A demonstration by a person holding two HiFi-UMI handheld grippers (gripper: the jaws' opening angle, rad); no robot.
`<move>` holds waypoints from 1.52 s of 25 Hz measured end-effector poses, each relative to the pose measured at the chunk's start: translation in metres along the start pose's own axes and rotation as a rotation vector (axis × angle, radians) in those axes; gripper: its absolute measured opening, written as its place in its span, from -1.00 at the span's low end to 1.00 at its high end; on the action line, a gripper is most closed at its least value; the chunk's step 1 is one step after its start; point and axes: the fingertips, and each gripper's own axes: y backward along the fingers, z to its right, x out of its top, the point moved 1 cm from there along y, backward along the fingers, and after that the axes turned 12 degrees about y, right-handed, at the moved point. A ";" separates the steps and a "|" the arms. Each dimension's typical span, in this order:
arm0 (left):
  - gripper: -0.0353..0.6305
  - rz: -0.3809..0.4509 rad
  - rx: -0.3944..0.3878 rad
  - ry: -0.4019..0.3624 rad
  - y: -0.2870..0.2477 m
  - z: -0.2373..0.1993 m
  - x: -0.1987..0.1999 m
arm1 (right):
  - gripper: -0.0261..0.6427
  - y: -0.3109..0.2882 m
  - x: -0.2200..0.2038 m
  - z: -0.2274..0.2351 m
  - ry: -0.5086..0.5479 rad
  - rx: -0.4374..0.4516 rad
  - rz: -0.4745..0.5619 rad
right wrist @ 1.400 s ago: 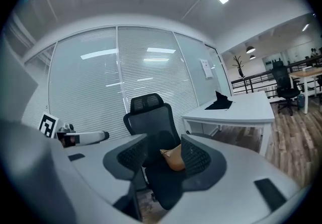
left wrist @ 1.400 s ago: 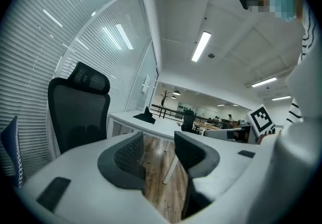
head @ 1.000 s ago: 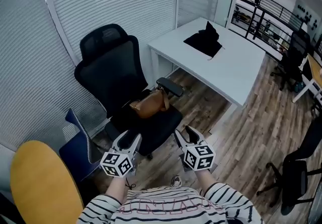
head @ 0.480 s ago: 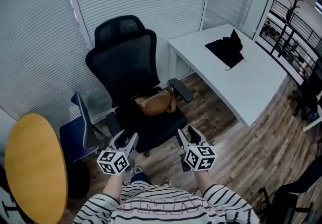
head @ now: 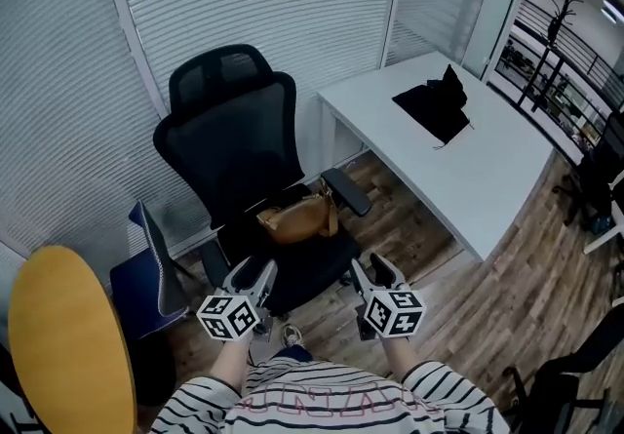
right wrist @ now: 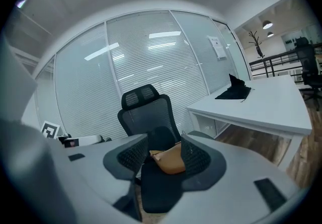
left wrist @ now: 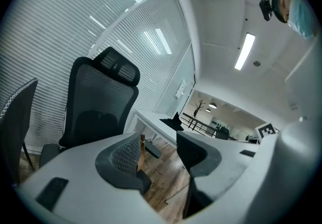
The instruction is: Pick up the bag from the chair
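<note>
Slatted blinds [head: 244,3] cover the glass wall ahead of you, and wood-plank flooring [head: 487,295] runs under everything. The white table [head: 458,169] stands to your right of the black mesh office chair [head: 234,139], its near corner just beside the chair's armrest. A round yellow surface [head: 58,344] sits low at your left, with a blue chair [head: 146,271] between it and the office chair. A crumpled black cloth item [head: 434,105] lies on the table. The brown leather bag [head: 292,217] rests on the office chair's seat against the backrest, near the right armrest.

Your left gripper [head: 255,271] is released, its jaws apart with nothing between them, held short of the seat's front edge. Your right gripper [head: 369,266] is likewise released and empty. In the right gripper view its jaws frame the bag [right wrist: 168,160], which lies well beyond them, untouched.
</note>
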 end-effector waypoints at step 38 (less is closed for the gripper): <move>-0.12 -0.060 0.345 0.226 -0.156 -0.217 -0.006 | -0.32 -0.300 -0.054 0.090 0.078 0.076 -0.230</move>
